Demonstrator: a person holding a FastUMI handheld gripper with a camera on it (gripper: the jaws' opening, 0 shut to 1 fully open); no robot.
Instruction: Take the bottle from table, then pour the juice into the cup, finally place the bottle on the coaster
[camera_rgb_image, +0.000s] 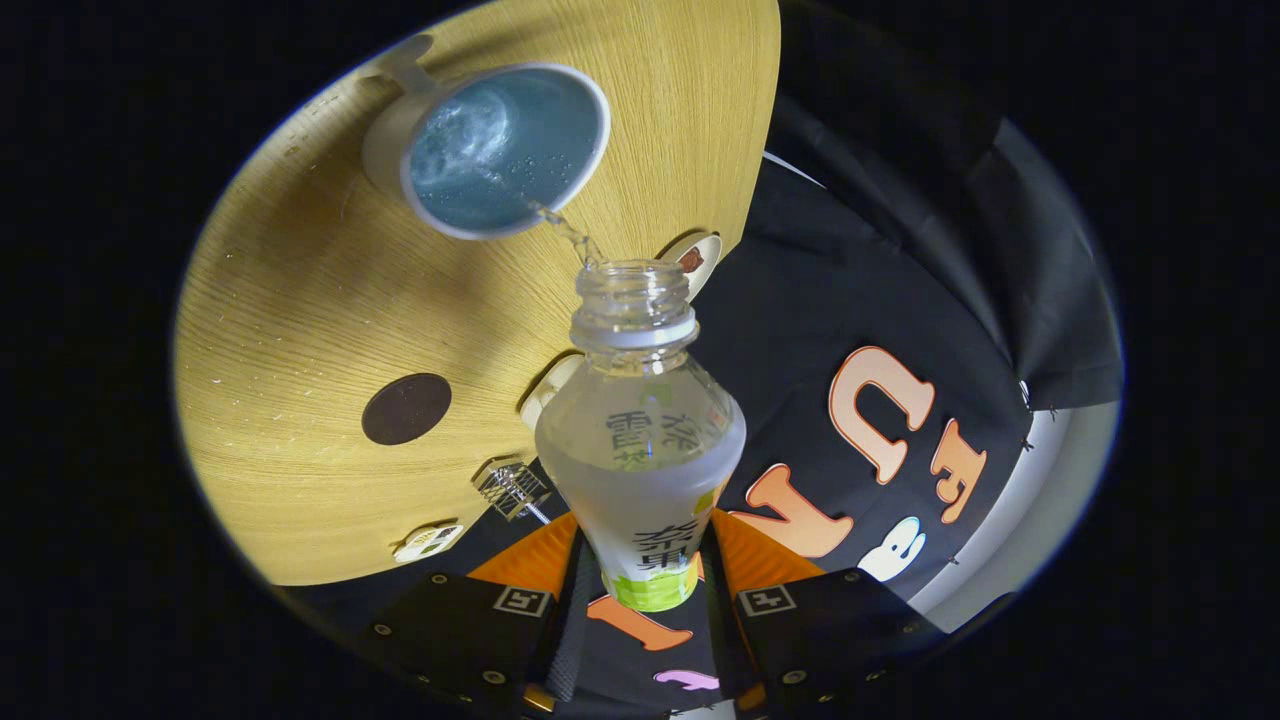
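Observation:
My gripper (645, 570) is shut on a clear plastic bottle (640, 440), both fingers pressing its lower body. The bottle is uncapped and tipped forward, with its open neck (635, 295) pointing toward a white cup (500, 150). A thin stream of liquid (565, 230) runs from the neck over the cup's rim. Foamy liquid fills much of the cup, which stands beyond the bottle on the wooden table (330, 300). A dark round coaster (406, 408) lies on the table, left of the bottle and nearer the fingers than the cup.
A small wire rack (512, 487) and a small white object (428, 541) sit near the table's edge by the left finger. A white item with a brown mark (695, 258) peeks out behind the bottle neck. Black cloth wall hangs past the table's edge.

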